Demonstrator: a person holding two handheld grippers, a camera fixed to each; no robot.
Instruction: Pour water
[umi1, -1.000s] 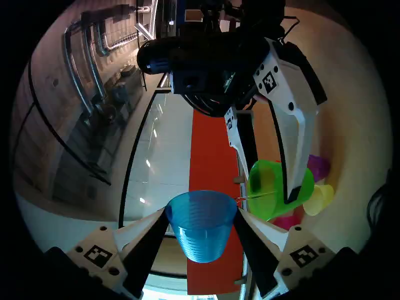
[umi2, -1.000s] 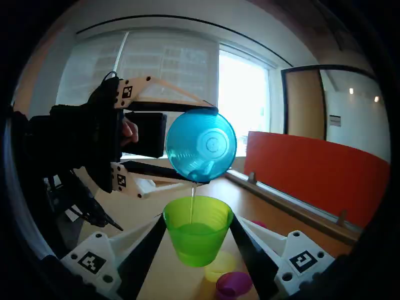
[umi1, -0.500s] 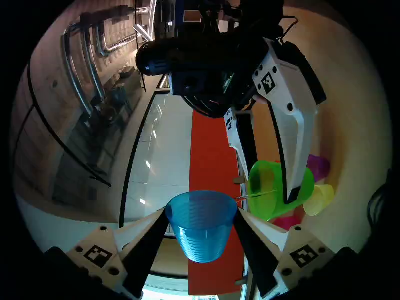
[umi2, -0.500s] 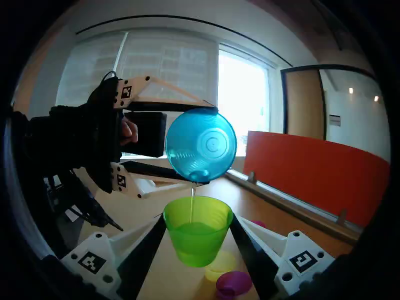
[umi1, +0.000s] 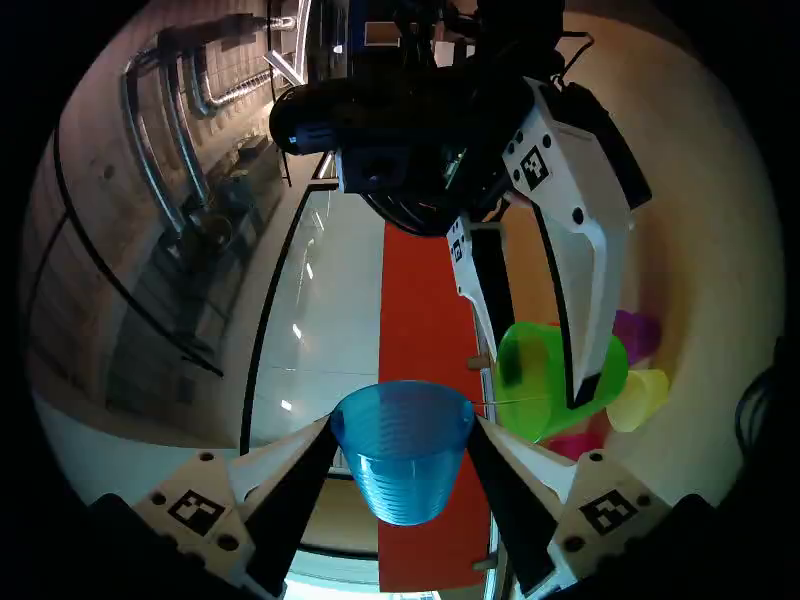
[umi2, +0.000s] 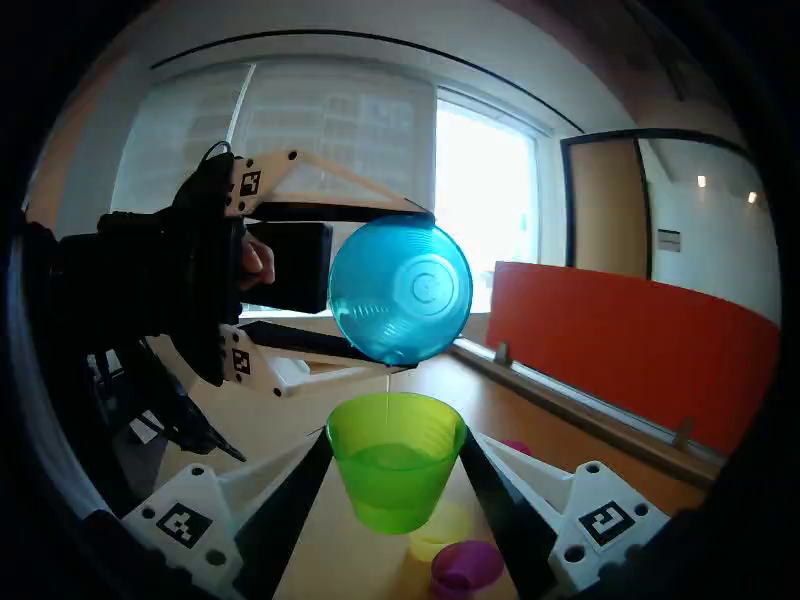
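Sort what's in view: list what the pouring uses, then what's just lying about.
In use:
blue cup, tipped in the left tongs
green cup, held in the right tongs
water in the green cup

Lying about, on the table:
yellow cup
purple cup
pink cup

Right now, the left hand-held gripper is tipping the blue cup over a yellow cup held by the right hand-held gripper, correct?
No: the right hand-held gripper holds a green cup, not a yellow one; the right gripper view shows it. The rest stands.
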